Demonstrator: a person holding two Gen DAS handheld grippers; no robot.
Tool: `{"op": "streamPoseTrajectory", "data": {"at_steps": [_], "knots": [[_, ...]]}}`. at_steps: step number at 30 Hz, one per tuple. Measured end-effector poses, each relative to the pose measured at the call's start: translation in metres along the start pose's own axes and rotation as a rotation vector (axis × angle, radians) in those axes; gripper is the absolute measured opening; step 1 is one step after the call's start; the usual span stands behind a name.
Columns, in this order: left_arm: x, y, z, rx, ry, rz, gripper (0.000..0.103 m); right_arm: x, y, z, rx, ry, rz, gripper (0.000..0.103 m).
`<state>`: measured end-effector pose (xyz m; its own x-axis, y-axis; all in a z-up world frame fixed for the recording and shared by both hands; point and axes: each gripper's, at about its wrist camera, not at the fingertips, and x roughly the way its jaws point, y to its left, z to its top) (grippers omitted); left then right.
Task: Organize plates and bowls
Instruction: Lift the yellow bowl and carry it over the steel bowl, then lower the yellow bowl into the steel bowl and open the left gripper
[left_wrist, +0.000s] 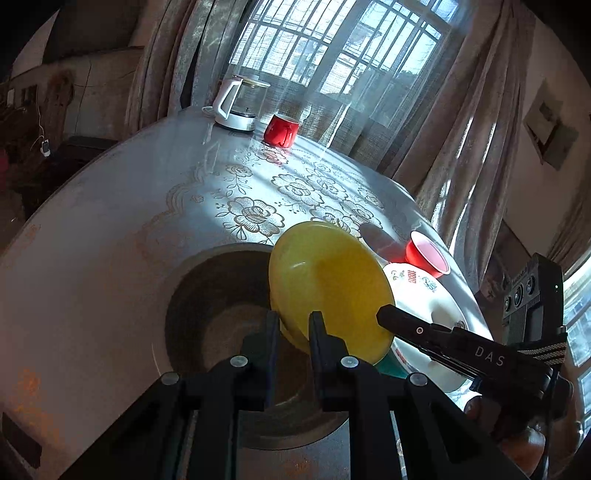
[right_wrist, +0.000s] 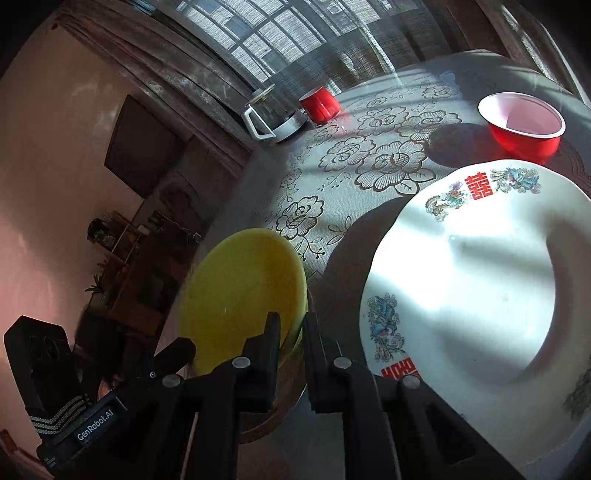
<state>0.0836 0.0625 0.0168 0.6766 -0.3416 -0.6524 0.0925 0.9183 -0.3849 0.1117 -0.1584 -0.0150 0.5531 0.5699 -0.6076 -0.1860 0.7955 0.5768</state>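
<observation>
A yellow plate (left_wrist: 328, 288) is held tilted on edge above the table, and both grippers pinch its rim. My left gripper (left_wrist: 293, 328) is shut on its near rim. My right gripper (right_wrist: 291, 332) is shut on the same yellow plate (right_wrist: 240, 295); its finger also shows in the left wrist view (left_wrist: 391, 317). A white plate with red characters and bird patterns (right_wrist: 461, 280) lies on the table to the right, also in the left wrist view (left_wrist: 424, 291). A small red bowl (right_wrist: 521, 125) stands beyond it, seen too in the left wrist view (left_wrist: 426, 253).
A dark round dish (left_wrist: 221, 325) lies under the yellow plate. A red mug (left_wrist: 281, 130) and a glass kettle (left_wrist: 240, 103) stand at the table's far edge by the curtained window. The floral tablecloth (left_wrist: 258, 210) covers the table.
</observation>
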Motion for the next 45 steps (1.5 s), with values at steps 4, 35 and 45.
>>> {"op": "streamPoseTrajectory", "data": {"at_steps": [4, 35, 45], "knots": [[-0.001, 0.008, -0.005, -0.016, 0.011, 0.003, 0.015, 0.004, 0.004, -0.004, -0.014, 0.015, 0.000, 0.012], [0.001, 0.049, -0.021, -0.104, 0.077, 0.024, 0.015, 0.031, 0.029, -0.020, -0.159, 0.116, -0.062, 0.015], [0.001, 0.049, -0.022, -0.097, 0.076, 0.034, 0.015, 0.037, 0.035, -0.018, -0.200, 0.129, -0.082, 0.018]]}}
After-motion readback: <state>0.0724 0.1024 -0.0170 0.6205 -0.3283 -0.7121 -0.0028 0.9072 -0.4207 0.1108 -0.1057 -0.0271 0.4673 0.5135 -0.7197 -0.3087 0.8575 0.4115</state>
